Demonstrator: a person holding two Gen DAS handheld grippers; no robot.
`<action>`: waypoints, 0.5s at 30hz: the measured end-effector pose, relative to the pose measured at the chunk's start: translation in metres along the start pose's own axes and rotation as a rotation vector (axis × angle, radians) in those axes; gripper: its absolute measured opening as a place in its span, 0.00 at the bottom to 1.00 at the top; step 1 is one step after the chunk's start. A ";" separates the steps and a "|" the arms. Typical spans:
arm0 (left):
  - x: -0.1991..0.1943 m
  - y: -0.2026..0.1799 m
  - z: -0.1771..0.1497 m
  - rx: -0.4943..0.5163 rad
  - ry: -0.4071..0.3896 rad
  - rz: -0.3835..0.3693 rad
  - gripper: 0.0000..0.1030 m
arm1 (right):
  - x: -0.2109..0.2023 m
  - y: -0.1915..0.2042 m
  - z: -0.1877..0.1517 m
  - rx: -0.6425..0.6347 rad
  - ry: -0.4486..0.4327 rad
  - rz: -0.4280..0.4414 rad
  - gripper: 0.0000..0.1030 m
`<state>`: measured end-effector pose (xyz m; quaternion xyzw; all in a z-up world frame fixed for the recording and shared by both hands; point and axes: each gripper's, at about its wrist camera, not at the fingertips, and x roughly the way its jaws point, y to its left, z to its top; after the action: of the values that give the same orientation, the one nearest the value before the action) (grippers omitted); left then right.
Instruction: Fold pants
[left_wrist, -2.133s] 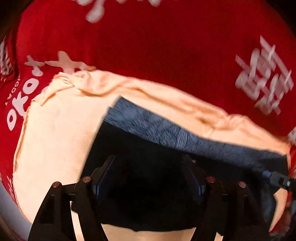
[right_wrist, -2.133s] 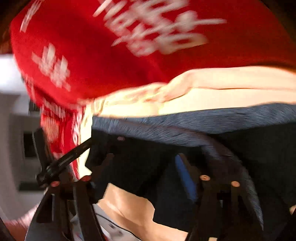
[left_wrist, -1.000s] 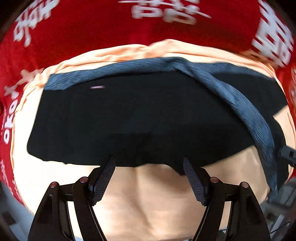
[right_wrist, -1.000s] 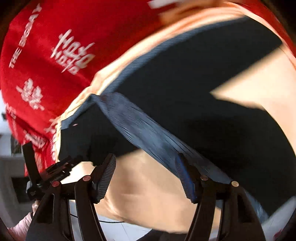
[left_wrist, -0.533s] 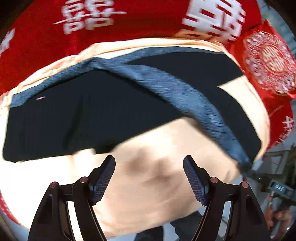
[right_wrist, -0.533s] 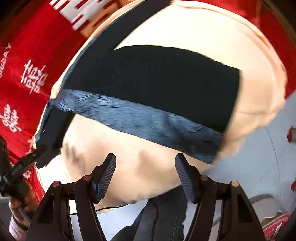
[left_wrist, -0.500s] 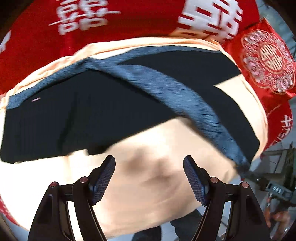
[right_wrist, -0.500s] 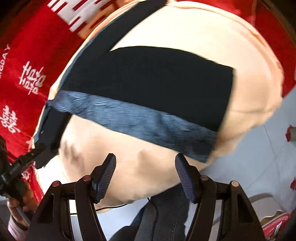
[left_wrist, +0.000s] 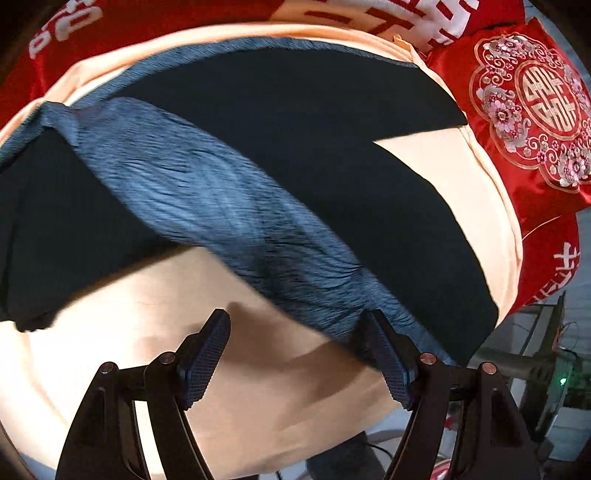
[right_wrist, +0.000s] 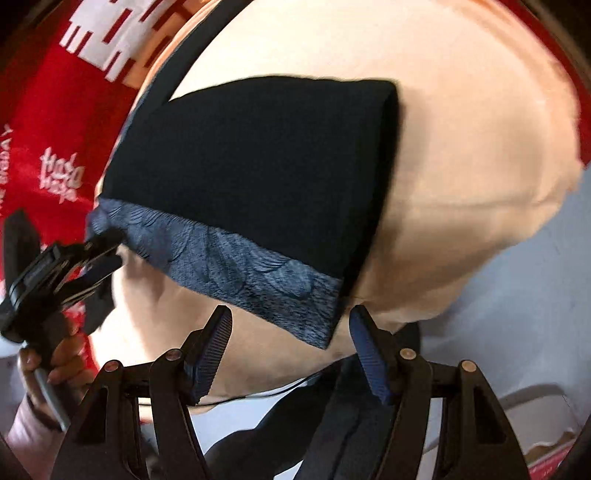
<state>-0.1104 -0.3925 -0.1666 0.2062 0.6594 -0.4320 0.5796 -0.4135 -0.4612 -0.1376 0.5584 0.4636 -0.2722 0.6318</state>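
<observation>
Now both grippers' fingers apart, empty: left gripper (left_wrist: 295, 349), right gripper (right_wrist: 290, 345) just short of black pants (right_wrist: 251, 173); waistband (right_wrist: 229, 262) ahead, best pinched at corners.

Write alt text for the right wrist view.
Folded black pants with a grey-blue waistband lie on a peach cloth. The open right claw hovers near the waistband's corner; the left claw is at its far end.

hidden: pants (left_wrist: 303, 155) left part runs past the left wrist view's edge; blurred: grey waistband (left_wrist: 221, 206) weave is smeared | cut off: red cloth (right_wrist: 48, 110) lettering clipped at the right wrist view's edge; left tool (right_wrist: 70, 266) tips blurred, grip unreadable
</observation>
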 end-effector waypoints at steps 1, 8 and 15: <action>0.002 -0.002 0.000 -0.010 0.005 -0.012 0.75 | 0.002 -0.001 0.002 -0.018 0.022 0.024 0.57; 0.011 -0.014 0.005 -0.042 0.047 -0.074 0.24 | -0.014 -0.002 0.011 -0.019 0.091 0.101 0.06; -0.019 -0.015 0.024 -0.097 0.019 -0.150 0.10 | -0.074 0.044 0.058 -0.142 0.020 0.199 0.03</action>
<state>-0.1033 -0.4152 -0.1424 0.1322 0.6984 -0.4399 0.5488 -0.3901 -0.5193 -0.0545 0.5581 0.4301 -0.1690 0.6891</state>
